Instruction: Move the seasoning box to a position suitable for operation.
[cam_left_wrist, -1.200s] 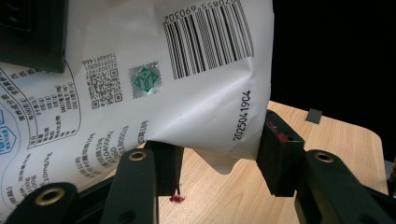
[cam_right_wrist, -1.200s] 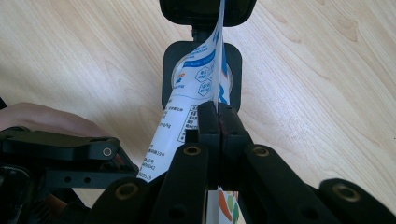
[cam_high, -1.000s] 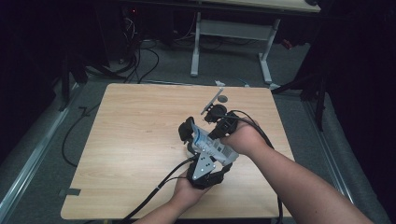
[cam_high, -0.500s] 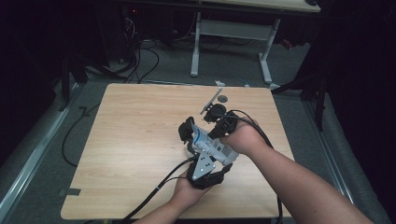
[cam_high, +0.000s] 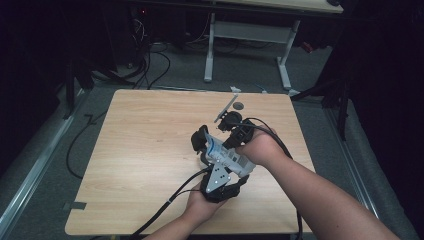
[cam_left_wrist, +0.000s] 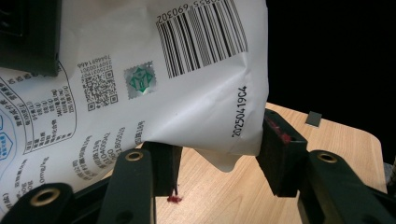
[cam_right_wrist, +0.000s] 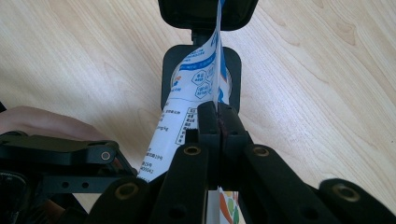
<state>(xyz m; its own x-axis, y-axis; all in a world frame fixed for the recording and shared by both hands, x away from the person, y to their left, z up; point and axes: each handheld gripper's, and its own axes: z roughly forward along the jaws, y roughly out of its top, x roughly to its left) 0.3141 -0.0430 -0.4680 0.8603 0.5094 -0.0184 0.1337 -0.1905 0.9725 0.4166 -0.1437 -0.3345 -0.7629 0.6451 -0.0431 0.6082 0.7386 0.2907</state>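
A wooden tabletop (cam_high: 150, 150) carries little; near its far edge lie a thin grey strip (cam_high: 226, 106) and a small dark disc (cam_high: 238, 105). Above its right half, toward the near edge, a white printed packet (cam_left_wrist: 154, 70) is held between two grippers. The right gripper (cam_right_wrist: 218, 126) has its fingers clamped on one thin edge, apparently to steady it. The left gripper (cam_left_wrist: 219, 158) has its fingers spread around a lower corner, not squeezing, seemingly readying a second hold.
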